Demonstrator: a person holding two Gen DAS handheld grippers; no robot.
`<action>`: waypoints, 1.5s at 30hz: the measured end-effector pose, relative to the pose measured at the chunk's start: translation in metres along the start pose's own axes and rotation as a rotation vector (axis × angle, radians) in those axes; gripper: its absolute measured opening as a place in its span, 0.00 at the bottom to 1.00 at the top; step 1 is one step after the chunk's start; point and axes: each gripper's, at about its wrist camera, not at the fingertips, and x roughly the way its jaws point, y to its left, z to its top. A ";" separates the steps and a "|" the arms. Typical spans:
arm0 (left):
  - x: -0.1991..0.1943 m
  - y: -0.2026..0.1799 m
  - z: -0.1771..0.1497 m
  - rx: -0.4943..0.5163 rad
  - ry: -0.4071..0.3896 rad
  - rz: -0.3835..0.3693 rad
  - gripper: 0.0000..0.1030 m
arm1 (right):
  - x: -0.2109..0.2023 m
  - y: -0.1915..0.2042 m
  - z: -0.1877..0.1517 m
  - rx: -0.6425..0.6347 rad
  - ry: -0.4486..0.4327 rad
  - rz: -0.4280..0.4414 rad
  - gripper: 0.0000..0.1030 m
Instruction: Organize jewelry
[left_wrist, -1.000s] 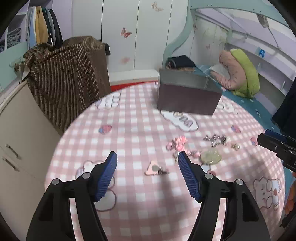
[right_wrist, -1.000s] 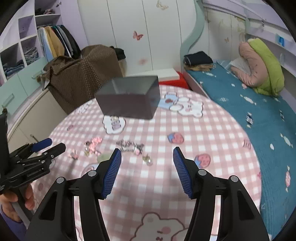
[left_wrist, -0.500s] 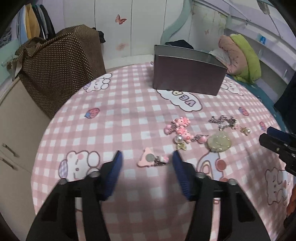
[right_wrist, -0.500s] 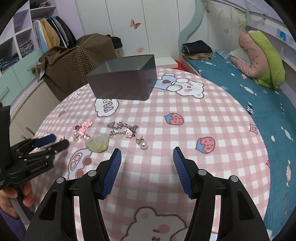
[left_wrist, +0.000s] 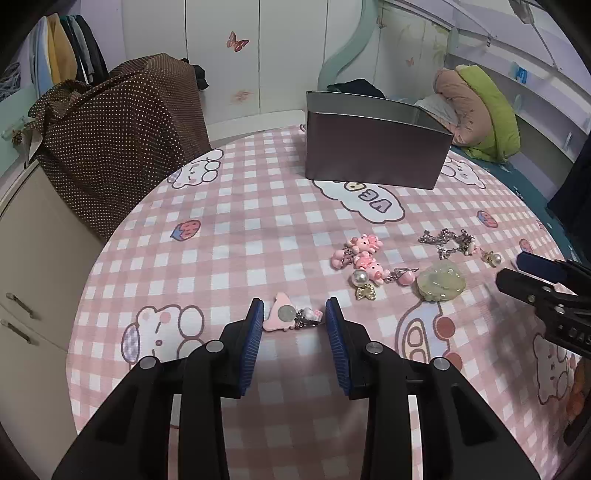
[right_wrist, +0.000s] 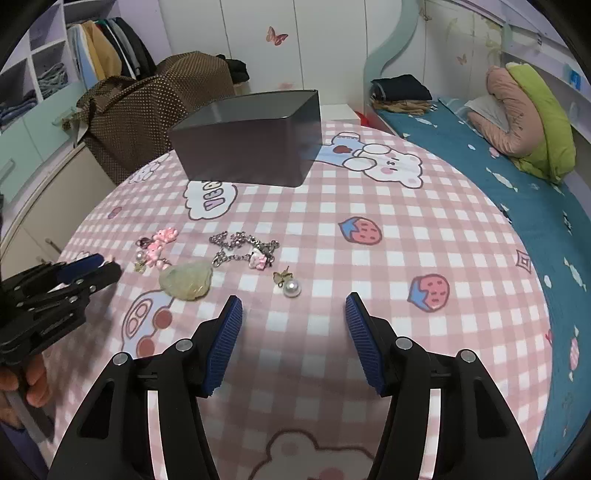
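Pink gingham tablecloth beside teal bed; both tools, left and right, gape.

From my feed the tablecloth is pink-and-white gingham with cartoon bears and strawberries printed on it, and the box toward its far edge is plain dark grey. The jewelry's mostly pink charms, plus a pale green pendant, a silver chain and a white pearl earring. Both grippers I'm running, left and right, are black with blue ribbed pads.
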 end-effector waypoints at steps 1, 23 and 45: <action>-0.001 0.000 0.000 0.001 0.000 -0.003 0.32 | 0.003 0.000 0.001 -0.001 0.003 -0.004 0.55; -0.009 0.005 0.000 -0.031 -0.019 -0.084 0.00 | -0.008 0.001 0.009 -0.013 -0.054 0.068 0.11; -0.011 0.002 0.003 -0.014 -0.035 -0.092 0.39 | -0.029 0.006 0.015 -0.006 -0.087 0.126 0.11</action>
